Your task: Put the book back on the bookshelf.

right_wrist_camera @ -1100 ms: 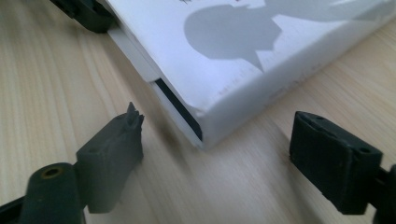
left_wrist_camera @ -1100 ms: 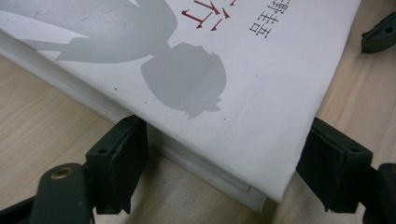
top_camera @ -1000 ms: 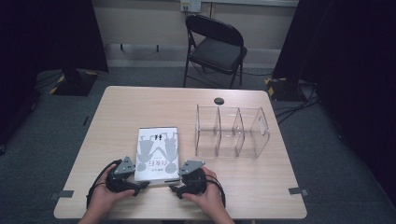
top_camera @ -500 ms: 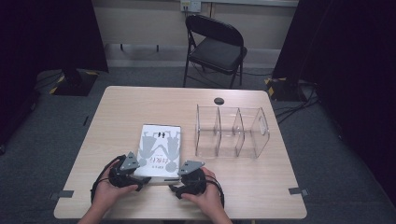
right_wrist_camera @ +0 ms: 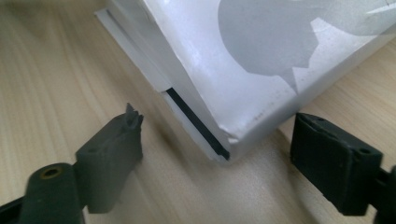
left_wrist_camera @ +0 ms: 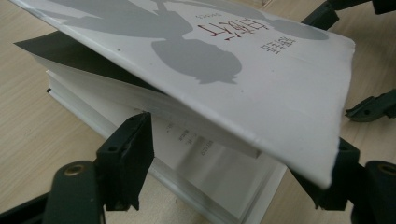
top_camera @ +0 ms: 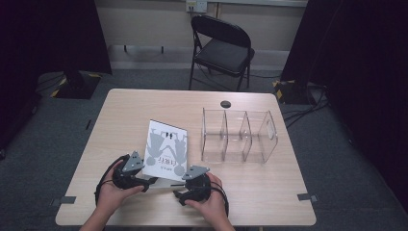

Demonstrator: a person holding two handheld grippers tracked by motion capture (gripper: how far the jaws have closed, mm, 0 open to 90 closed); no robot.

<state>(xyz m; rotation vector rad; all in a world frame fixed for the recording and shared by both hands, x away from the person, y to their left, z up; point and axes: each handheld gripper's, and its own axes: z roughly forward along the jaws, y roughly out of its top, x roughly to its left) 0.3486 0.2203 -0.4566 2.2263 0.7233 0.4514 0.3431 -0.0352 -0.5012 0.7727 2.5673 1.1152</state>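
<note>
Three-bay clear organizer [top_camera: 238, 136] empty; left tool [left_wrist_camera: 233, 172], right tool [right_wrist_camera: 217, 154] agape around book [top_camera: 166, 149].

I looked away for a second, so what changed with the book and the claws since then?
The book has turned slightly, and its cover now lifts at the near-left corner, with the left claw spread around it. The right claw stays open at the other corner. The clear organizer hasn't moved.
</note>
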